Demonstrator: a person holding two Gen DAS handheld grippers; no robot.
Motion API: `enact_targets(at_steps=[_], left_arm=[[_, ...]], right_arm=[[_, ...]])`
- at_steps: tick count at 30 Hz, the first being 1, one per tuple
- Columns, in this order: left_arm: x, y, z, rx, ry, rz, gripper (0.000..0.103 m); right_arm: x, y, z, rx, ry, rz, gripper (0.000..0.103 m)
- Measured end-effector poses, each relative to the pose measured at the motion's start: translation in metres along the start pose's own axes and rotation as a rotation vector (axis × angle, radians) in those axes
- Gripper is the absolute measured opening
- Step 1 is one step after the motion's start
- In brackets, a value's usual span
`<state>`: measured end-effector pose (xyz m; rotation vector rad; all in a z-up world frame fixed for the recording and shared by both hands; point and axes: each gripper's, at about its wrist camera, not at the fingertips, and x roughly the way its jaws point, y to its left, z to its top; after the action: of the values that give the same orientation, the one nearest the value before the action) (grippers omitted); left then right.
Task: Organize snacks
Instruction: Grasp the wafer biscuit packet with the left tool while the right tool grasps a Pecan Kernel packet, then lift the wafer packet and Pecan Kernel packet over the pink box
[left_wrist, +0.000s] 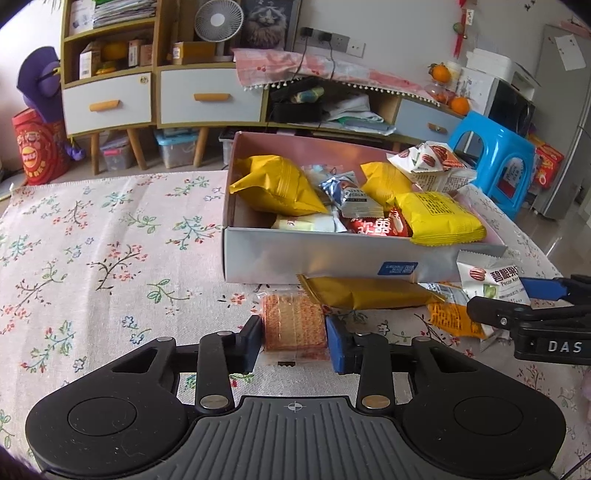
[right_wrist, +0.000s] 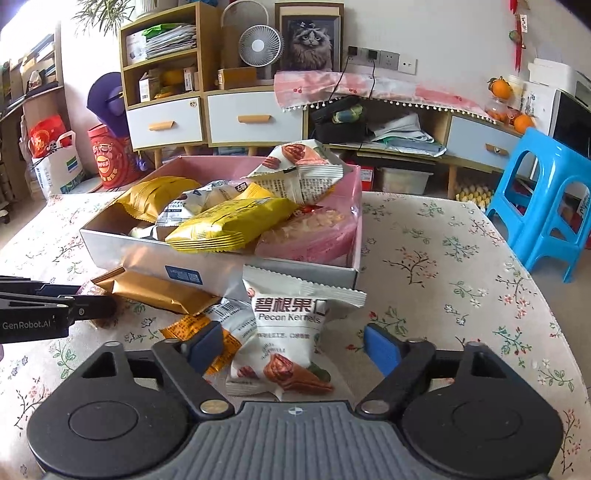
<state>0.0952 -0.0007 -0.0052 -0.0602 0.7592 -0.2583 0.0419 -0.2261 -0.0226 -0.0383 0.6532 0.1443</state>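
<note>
A clear-wrapped stack of orange crackers (left_wrist: 293, 325) lies on the floral tablecloth, and my left gripper (left_wrist: 296, 343) is shut on it, blue pads pressing both sides. A white pecan kernels packet (right_wrist: 291, 332) stands between the pads of my right gripper (right_wrist: 293, 345). Those jaws are open, with gaps on both sides of the packet. The same packet (left_wrist: 487, 273) shows at the right of the left wrist view. Behind both, a silver box (left_wrist: 314, 258) with a pink inside holds several yellow, white and red snack packs.
A golden packet (left_wrist: 369, 293) and an orange packet (left_wrist: 454, 317) lie against the box's front wall. A blue plastic stool (right_wrist: 543, 192) stands off the table's right side. Cabinets and shelves line the far wall. Bare tablecloth (left_wrist: 110, 258) stretches left of the box.
</note>
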Motion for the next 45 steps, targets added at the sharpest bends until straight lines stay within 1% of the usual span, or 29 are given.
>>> enact_targets(at_steps=[4,6,7,8,10,14,20,29,35,40,45], left_arm=[[-0.001,0.002,0.001,-0.009,0.010,0.004,0.033],[-0.001,0.002,0.001,-0.019,0.016,0.005,0.033],[-0.002,0.002,0.002,-0.024,0.019,0.006,0.033],[-0.002,0.003,0.003,-0.027,0.022,0.008,0.032],[-0.002,0.003,0.004,-0.033,0.030,0.010,0.032],[-0.004,0.005,0.006,-0.052,0.048,0.007,0.032],[-0.009,0.007,0.012,-0.074,0.048,0.000,0.032],[-0.023,0.007,0.017,-0.076,0.029,-0.002,0.032],[-0.034,0.001,0.020,-0.052,0.006,-0.006,0.032],[-0.043,-0.007,0.021,-0.008,-0.016,-0.002,0.032],[-0.053,-0.011,0.026,0.014,-0.047,-0.002,0.032]], right_arm=[[0.002,0.000,0.003,0.005,0.006,0.002,0.051],[0.001,0.001,0.003,0.002,0.008,0.000,0.039],[0.001,0.001,0.003,0.002,0.010,0.003,0.036],[0.001,0.001,0.003,0.004,0.010,0.008,0.032],[0.000,0.003,0.005,0.000,0.015,0.012,0.030],[-0.003,0.002,0.009,0.012,0.017,0.017,0.023],[-0.004,-0.004,0.013,0.063,0.039,0.013,0.021],[-0.022,-0.004,0.023,0.074,-0.003,0.009,0.021],[-0.033,-0.002,0.033,0.080,-0.028,0.008,0.021],[-0.042,-0.002,0.042,0.080,-0.057,0.009,0.021],[-0.050,0.002,0.051,0.104,-0.085,0.031,0.021]])
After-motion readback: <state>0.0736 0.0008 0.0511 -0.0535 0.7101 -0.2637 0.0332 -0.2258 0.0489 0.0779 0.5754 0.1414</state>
